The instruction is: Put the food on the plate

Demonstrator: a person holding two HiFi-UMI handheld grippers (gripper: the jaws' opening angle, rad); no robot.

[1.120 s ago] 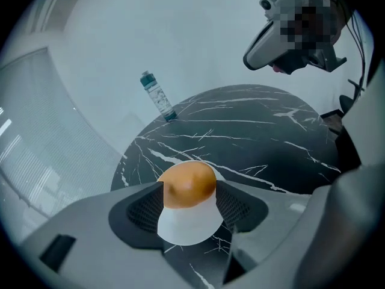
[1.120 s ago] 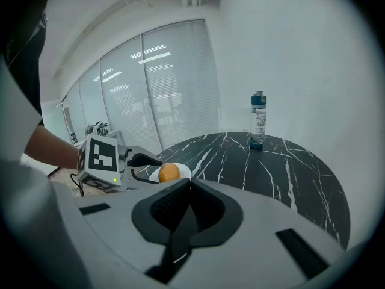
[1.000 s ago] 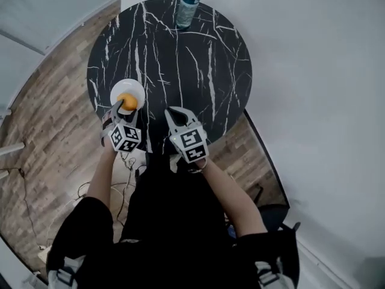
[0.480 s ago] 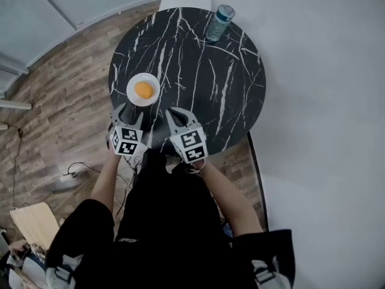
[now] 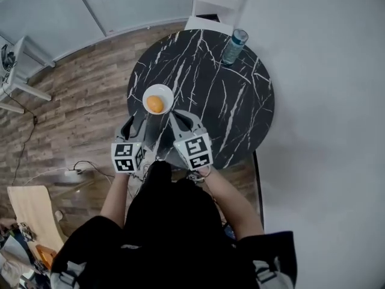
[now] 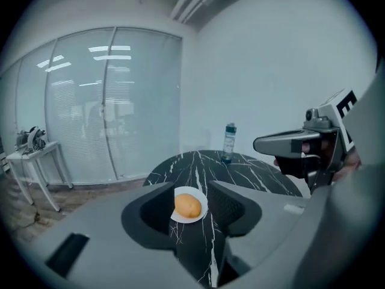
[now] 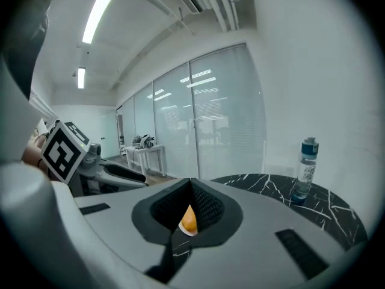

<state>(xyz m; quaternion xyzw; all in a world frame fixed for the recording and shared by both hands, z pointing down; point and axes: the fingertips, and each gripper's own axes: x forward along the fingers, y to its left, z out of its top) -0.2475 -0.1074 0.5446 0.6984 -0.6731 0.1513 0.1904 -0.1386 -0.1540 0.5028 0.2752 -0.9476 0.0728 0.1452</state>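
Note:
A round orange piece of food point(image 5: 155, 104) lies on a small white plate point(image 5: 166, 91) near the left front edge of the black marble table point(image 5: 210, 101). My left gripper point(image 5: 133, 124) hovers just short of the plate, its jaws apart and closing with nothing between them. In the left gripper view the food point(image 6: 188, 205) and plate point(image 6: 203, 208) show ahead, beyond the jaw tips. To the right, my right gripper point(image 5: 176, 117) is shut and empty, over the table's front edge. A sliver of the food point(image 7: 189, 221) shows past its closed jaws.
A clear water bottle point(image 5: 234, 46) with a blue cap stands at the table's far right edge. A white chair point(image 5: 213, 5) sits behind the table. A small white side table point(image 5: 18, 71) is far left on the wooden floor, and a light wooden chair point(image 5: 30, 209) near left.
My left gripper has drawn back from the plate, leaving the orange food on it, and its jaws have narrowed. The head view has shifted, so the table sits further right.

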